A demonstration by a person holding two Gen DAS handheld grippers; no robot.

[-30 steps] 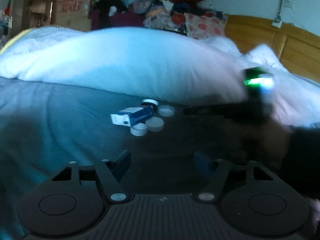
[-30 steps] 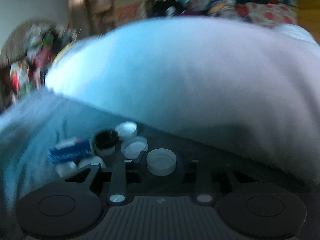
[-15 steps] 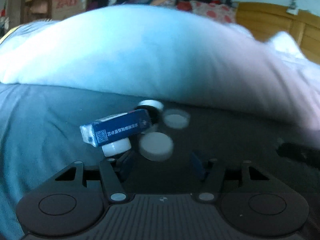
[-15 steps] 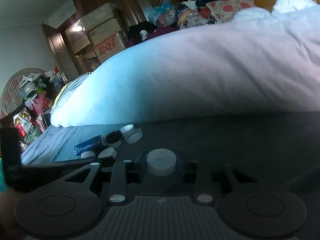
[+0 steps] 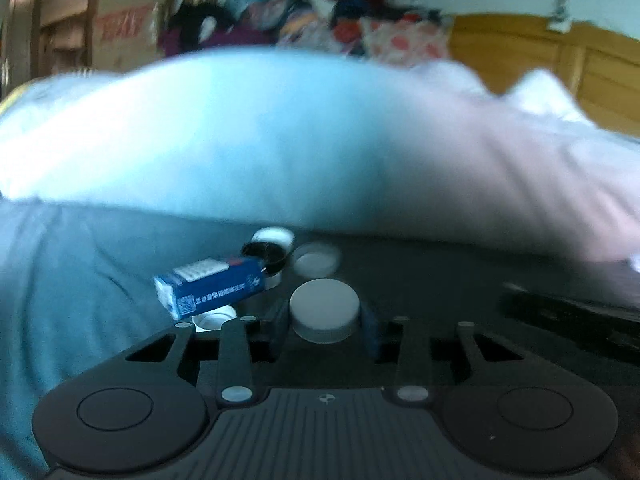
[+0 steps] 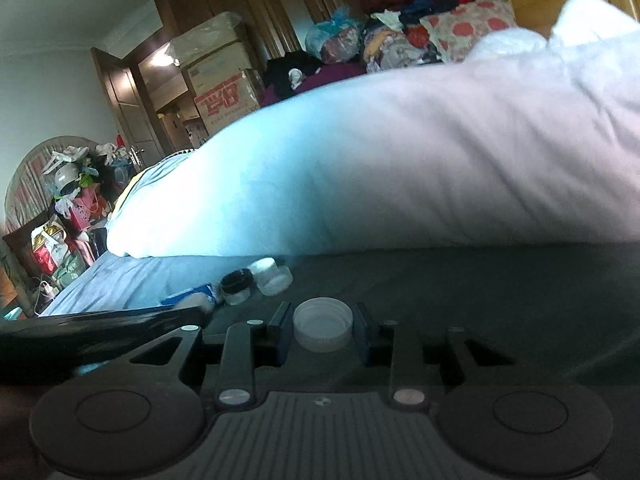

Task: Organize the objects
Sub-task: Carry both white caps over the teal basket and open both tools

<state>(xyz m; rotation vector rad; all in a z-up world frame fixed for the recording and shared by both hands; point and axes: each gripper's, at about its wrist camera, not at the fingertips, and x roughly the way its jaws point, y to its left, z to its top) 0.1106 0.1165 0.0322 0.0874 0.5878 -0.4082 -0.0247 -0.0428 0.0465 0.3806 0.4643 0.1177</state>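
Left hand-held gripper [image 5: 325, 320]: closed around flat-topped white cap [image 5: 324, 311], just right of blue box [image 5: 210, 286]. Right hand-held gripper [image 6: 323, 330]: clasping hollow-side-up white cap [image 6: 323, 323].

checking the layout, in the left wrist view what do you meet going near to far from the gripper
left gripper → white cap → blue box → black jar → duvet

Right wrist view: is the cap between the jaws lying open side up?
Yes, the white cap sits between the right gripper jaws with its hollow inside and rim facing up.
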